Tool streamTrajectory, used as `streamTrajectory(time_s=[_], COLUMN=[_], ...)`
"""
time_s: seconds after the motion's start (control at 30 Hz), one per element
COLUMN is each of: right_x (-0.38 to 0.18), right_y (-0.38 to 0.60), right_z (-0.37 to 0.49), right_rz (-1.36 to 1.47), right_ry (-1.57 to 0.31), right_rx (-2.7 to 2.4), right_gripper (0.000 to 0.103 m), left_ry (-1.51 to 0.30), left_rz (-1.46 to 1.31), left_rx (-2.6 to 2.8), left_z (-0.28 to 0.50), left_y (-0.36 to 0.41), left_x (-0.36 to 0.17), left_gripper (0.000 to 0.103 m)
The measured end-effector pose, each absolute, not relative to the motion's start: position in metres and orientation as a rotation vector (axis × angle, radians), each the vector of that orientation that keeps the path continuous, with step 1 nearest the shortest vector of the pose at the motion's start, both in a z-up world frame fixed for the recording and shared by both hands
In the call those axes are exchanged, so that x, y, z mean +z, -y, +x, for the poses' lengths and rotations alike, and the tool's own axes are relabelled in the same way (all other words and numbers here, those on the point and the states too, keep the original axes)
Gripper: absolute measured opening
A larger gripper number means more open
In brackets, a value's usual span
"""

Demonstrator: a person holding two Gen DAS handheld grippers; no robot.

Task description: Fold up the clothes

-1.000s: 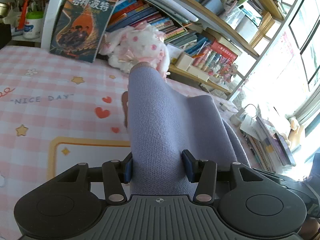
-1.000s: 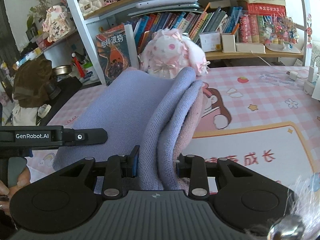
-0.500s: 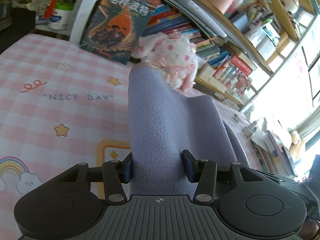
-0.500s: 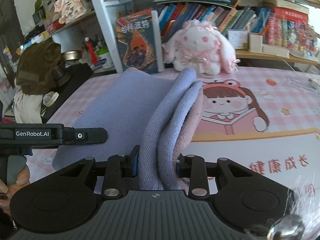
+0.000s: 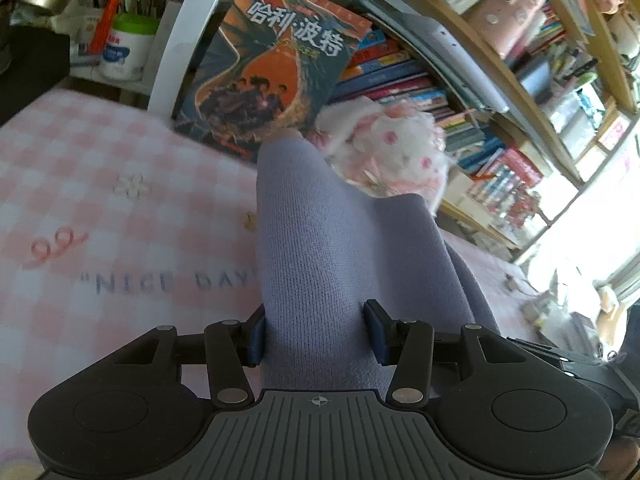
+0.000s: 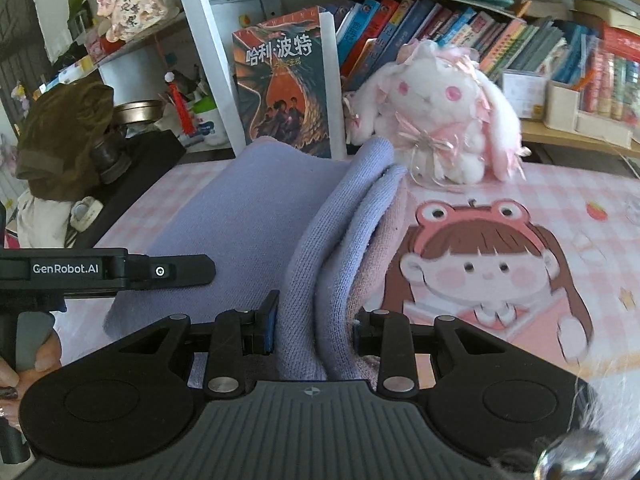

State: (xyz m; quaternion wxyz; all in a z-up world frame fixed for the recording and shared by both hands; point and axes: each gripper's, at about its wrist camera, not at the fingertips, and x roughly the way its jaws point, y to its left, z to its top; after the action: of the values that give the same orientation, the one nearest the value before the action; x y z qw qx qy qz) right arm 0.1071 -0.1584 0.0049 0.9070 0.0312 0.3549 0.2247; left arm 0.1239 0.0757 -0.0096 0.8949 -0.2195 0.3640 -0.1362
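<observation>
Between the fingers of the right gripper (image 6: 314, 330) sits a doubled-over edge of the lavender knit garment (image 6: 256, 216), clamped through several layers (pinkish underside showing on its right); the left gripper (image 5: 316, 330) is likewise clenched on a bunched fold of the same cloth. Judging by the stacked layers, at least one fold is made. Cloth hangs lifted ahead of both grippers above the pink checked mat (image 6: 560, 200), so laying down and final folds remain.
</observation>
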Motion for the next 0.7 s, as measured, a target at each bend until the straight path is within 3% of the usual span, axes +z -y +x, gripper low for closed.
streamTrajectory(time_s=[0.53, 0.7], right_x=[-0.029, -0.043], right_y=[0.147, 0.158], right_z=[0.210, 0.219], right_rz=[0.086, 0.164], right_ry=[-0.743, -0.780], right_rx=[0.516, 0.497], right_gripper=[0.031, 0.043], left_ry=[-0.769, -0.796], left_rz=[-0.485, -0.530], left_rx=[-0.219, -0.193], left_z=[0.196, 0.196], left_y=[-0.084, -0.090], left_x=[-0.041, -0.053], left_gripper=[0.048, 0.056])
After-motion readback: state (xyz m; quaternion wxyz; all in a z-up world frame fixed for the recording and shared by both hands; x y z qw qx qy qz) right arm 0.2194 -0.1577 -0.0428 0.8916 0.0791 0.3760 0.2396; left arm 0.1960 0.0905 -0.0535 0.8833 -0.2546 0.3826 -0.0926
